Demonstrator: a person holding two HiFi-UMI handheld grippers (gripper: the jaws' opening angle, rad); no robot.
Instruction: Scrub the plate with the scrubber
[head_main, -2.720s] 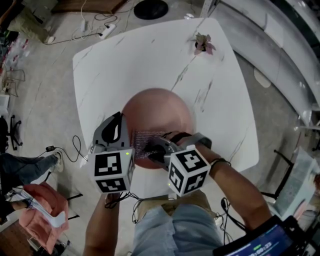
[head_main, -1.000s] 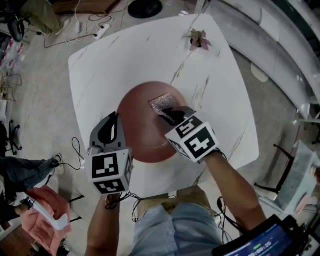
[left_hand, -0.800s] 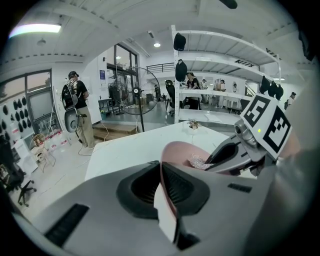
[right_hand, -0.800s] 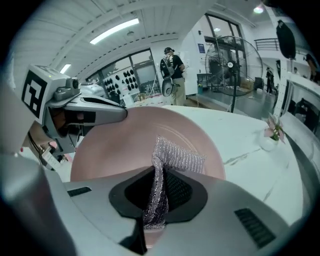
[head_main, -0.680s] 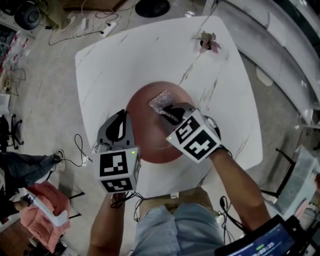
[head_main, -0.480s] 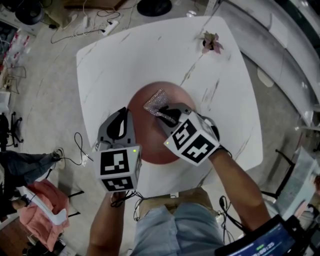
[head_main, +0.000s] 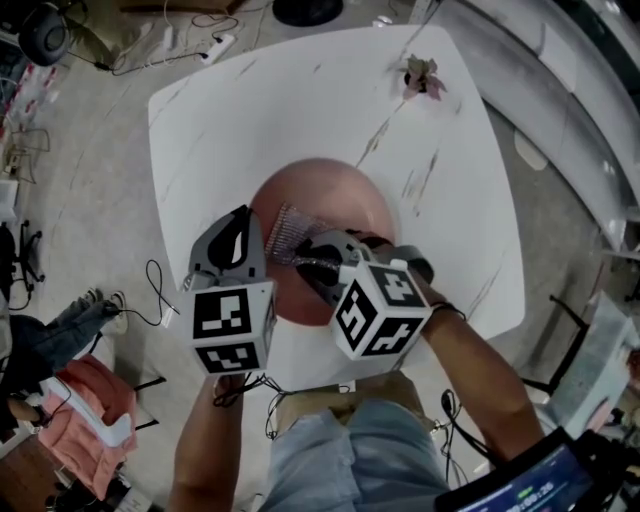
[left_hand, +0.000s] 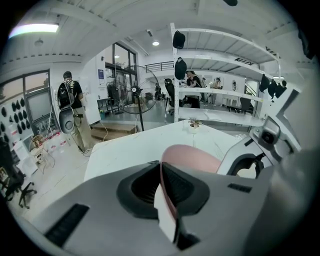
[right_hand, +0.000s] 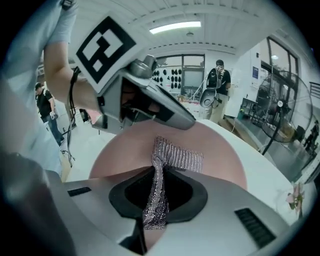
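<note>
**Scrubbing at the bench:** My left gripper (left_hand: 162, 182) pinches the left rim of the pink plate (head_main: 340, 190). Its fingers (left_hand: 137, 190) are pressed onto the thin edge from either side. The plate rests on the white bench (head_main: 250, 100), near the front edge and right in front of me.

My right gripper (right_hand: 156, 197) has its fingers (right_hand: 187, 192) clamped tight on one end of the silvery mesh scrubber (right_hand: 177, 156). The pinched part is bunched into a narrow strip between them. The free part fans out on the plate's surface, on its left half, just beside the left gripper. Both grippers meet over the plate's near side.

A small potted plant (head_main: 422, 75) stands well apart, at the far right corner of the bench. Beyond the bench are a standing fan (left_hand: 137, 92) and white shelving (left_hand: 220, 95). A person (left_hand: 75, 107) with a backpack stands on the open floor.
</note>
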